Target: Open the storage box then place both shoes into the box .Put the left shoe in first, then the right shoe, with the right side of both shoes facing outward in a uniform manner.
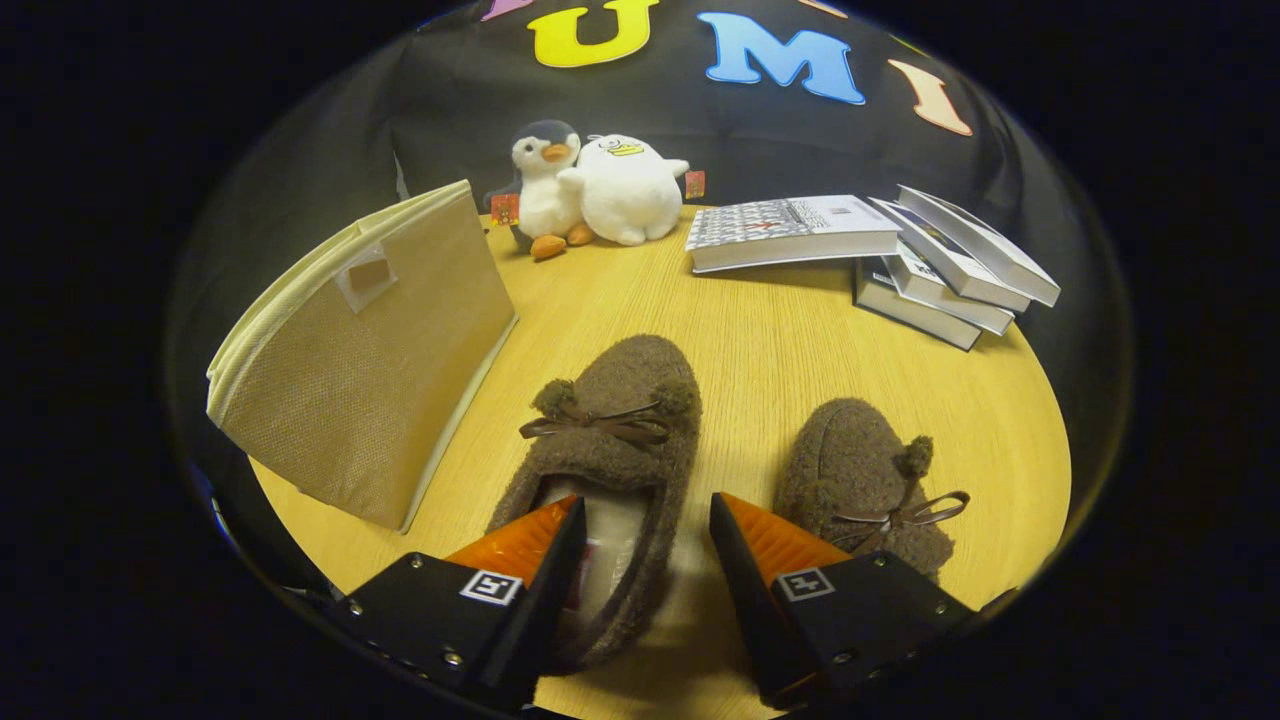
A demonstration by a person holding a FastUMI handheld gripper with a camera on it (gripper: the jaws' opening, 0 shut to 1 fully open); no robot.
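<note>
The tongs (648, 520) are hanging wide open low over the wooden bench (760, 340), holding nothing. One finger is sitting over the inner lining of the nearer fuzzy brown slipper (610, 440), at its heel opening, while the other finger is standing off that slipper's far rim, over the bare strip of bench between the two shoes. Whether either finger is touching the pile I cannot tell.

That slipper is lying toe-forward, its ribbon bow and pompoms just ahead of the fingers. The second brown slipper (865, 480) is resting beside it, apart from it, turned at an angle with its bow toward the bench's rounded edge, partly behind one finger.

The beige fabric storage box (370, 360) is standing on the opposite side of the nearer slipper, shut, its broad woven face slanting toward the shoes and its lower corner reaching close to the bench's edge. A wedge of open wood is running between box and slipper.

Beyond the shoes a wide stretch of bench is lying bare. At the back, a plush penguin (545, 190) and a white plush bird (628, 190) are leaning together, and a fanned stack of books (880, 250) is sitting near the far edge.
</note>
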